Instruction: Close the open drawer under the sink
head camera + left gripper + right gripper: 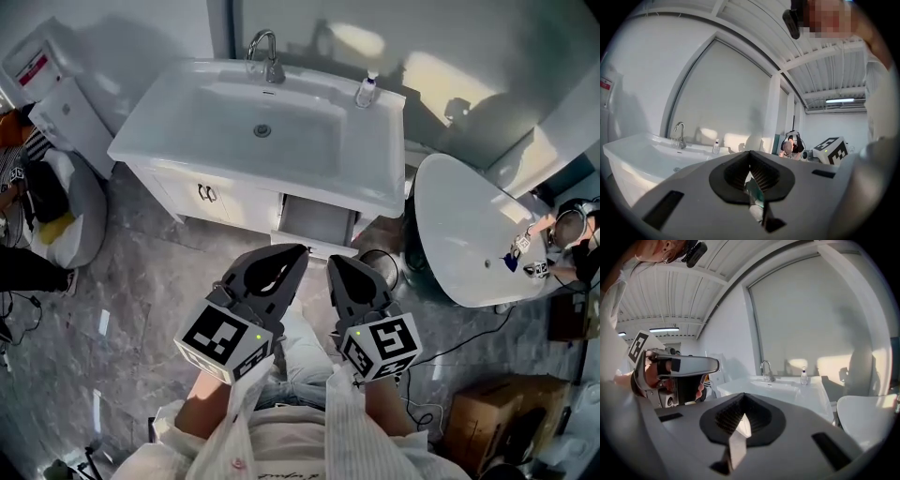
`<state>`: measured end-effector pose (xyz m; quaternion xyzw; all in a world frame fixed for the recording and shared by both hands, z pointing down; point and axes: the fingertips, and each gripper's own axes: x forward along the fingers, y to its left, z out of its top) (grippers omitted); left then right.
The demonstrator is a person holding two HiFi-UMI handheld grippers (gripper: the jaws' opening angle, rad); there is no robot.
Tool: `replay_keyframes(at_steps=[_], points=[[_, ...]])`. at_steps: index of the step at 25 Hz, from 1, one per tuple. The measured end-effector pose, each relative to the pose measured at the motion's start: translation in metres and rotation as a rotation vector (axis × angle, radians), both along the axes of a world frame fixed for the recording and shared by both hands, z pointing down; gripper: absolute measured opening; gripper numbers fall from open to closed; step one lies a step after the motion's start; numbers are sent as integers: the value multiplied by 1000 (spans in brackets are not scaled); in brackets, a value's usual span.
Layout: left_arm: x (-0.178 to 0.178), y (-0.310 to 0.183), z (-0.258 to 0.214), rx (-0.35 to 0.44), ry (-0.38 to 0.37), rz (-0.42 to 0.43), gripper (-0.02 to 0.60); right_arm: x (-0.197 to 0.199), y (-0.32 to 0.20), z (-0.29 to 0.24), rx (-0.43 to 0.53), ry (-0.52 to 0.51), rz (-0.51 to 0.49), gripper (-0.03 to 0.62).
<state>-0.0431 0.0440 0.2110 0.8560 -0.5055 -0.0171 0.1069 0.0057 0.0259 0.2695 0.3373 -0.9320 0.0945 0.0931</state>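
The drawer (316,221) sits in the upper centre of the head view, in the right part of the white vanity under the sink (157,124). It is pulled out toward the bottom of the frame. Its grey interior is exposed, and its white front panel is the edge nearest the grippers. To its left, the cabinet doors (207,193) lie flush with the vanity face. On the sink rim, a faucet (268,58) stands at the back centre and a soap bottle (367,91) at the back right corner. The left gripper (300,251) is in the lower centre of the frame, just below the drawer front. Its jaws are closed tip to tip with nothing between them. The right gripper (334,261) is just beside it to the right. Its jaws are likewise pressed together and empty. Neither gripper touches the drawer. Only bare grey marbled floor (141,272) lies between the jaw tips and the drawer front. A black cable (382,259) loops on the floor just right of the drawer. A white oval fixture (464,234) occupies the right of the frame, near the vanity's right end. A cardboard box (489,420) stands at the lower right.
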Motion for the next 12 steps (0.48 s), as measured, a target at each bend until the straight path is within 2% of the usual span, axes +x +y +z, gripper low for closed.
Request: replay_keyframes(at_steps=[7,12], points=[[7,-82,-5,3,-5,-4,15,4,-80,-7,5,5,-13,9],[19,-114,-7,-6,-14,8,15,13,-113,-11,11,11,-15,9]])
